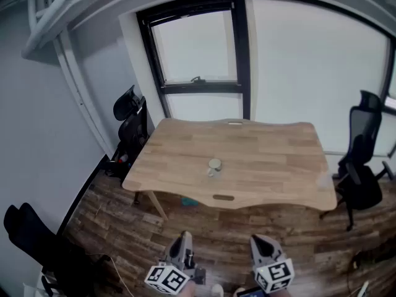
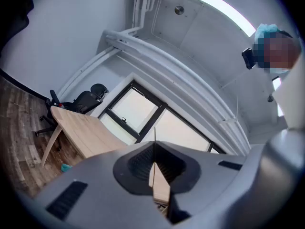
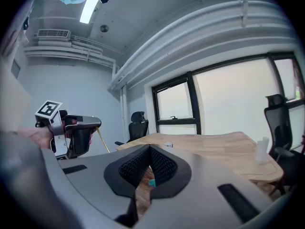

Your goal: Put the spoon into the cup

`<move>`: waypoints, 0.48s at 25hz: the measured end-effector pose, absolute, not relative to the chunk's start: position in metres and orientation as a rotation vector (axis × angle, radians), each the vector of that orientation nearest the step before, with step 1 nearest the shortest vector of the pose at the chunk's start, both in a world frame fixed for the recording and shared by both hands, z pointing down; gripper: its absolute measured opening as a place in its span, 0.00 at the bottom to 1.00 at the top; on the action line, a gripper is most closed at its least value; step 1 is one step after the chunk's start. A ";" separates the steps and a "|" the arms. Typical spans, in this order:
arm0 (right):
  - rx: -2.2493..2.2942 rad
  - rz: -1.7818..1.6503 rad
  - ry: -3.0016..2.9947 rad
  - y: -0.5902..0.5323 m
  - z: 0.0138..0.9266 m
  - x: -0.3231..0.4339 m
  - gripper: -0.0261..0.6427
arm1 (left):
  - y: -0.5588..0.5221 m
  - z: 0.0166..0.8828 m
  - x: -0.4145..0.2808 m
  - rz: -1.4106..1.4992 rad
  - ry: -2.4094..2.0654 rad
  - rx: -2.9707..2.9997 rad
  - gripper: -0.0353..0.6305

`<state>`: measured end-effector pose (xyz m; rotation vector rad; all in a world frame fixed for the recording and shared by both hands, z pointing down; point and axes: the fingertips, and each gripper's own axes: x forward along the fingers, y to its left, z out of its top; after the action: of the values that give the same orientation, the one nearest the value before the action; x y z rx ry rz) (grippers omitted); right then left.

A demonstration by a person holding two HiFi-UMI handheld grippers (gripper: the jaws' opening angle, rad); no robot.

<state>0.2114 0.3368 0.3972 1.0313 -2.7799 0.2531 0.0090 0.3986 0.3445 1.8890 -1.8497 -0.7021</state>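
Cup (image 1: 215,166) on wooden table (image 1: 278,156) — window (image 1: 197,45) behind

Pale matt wood table (image 1: 272,141), darker wood-plank floor (image 1: 235,228), black mesh-backed chair (image 1: 369,129), thin brass-yellow spoon (image 3: 103,140).

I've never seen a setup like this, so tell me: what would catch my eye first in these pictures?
A wooden table stands before a big window, with a small cup near its middle. Nearest the camera, two hand-held grippers hang over the floor, short of the table: the left gripper pinches what looks like a thin golden spoon, the right gripper is shut on nothing.
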 end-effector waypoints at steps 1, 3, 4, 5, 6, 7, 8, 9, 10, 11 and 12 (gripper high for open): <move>1.031 0.251 -2.779 0.339 0.398 0.214 0.03 | 0.401 0.344 0.010 -0.708 -1.852 1.892 0.06; 1.033 0.251 -2.777 0.343 0.398 0.218 0.03 | 0.406 0.343 0.012 -0.712 -1.856 1.893 0.06; 1.036 0.251 -2.775 0.345 0.398 0.220 0.03 | 0.408 0.343 0.013 -0.708 -1.857 1.891 0.06; 1.041 0.251 -2.772 0.347 0.398 0.223 0.03 | 0.410 0.345 0.015 -0.701 -1.857 1.889 0.06; 1.047 0.249 -2.766 0.348 0.398 0.226 0.03 | 0.412 0.346 0.017 -0.693 -1.856 1.887 0.06; 1.054 0.247 -2.762 0.349 0.399 0.229 0.03 | 0.414 0.348 0.019 -0.687 -1.855 1.886 0.06; 1.061 0.243 -2.759 0.350 0.398 0.232 0.03 | 0.416 0.349 0.022 -0.684 -1.854 1.887 0.06; 1.066 0.240 -2.758 0.350 0.397 0.234 0.03 | 0.417 0.350 0.024 -0.683 -1.853 1.889 0.06; 1.069 0.238 -2.759 0.351 0.396 0.236 0.03 | 0.417 0.350 0.026 -0.682 -1.853 1.892 0.06; 1.070 0.238 -2.762 0.351 0.395 0.237 0.03 | 0.417 0.349 0.027 -0.679 -1.854 1.894 0.06; 1.073 0.240 -2.770 0.351 0.394 0.239 0.03 | 0.416 0.349 0.028 -0.677 -1.856 1.895 0.06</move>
<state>0.2387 0.3512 0.3945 1.0728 -2.7697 0.2403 0.0283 0.4163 0.3490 1.8950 -1.8557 -0.6775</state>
